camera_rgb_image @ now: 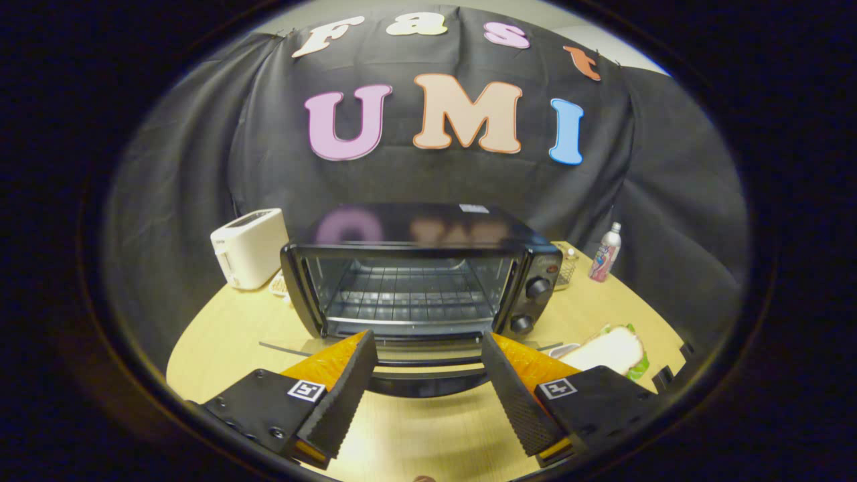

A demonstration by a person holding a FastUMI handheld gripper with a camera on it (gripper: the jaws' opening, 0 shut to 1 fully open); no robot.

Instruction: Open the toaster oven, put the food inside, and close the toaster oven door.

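Jaws apart, empty, above wooden counter (221, 328); toaster oven (418, 274) open just ahead; sandwich (612, 351) right; white toaster (249, 248) left; bottle (604, 253) beyond.

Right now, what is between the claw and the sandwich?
Just bare wooden table, seen in the gripper view. The open claw straddles the toaster oven's lowered door; the sandwich lies beside its right finger.

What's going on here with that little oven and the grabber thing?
A person is working a handheld gripper at a toaster oven on a round table. The oven door is already folded down, the rack bare. The fingers are open, just at the door's front edge. The sandwich waits beside the oven, not yet picked up.
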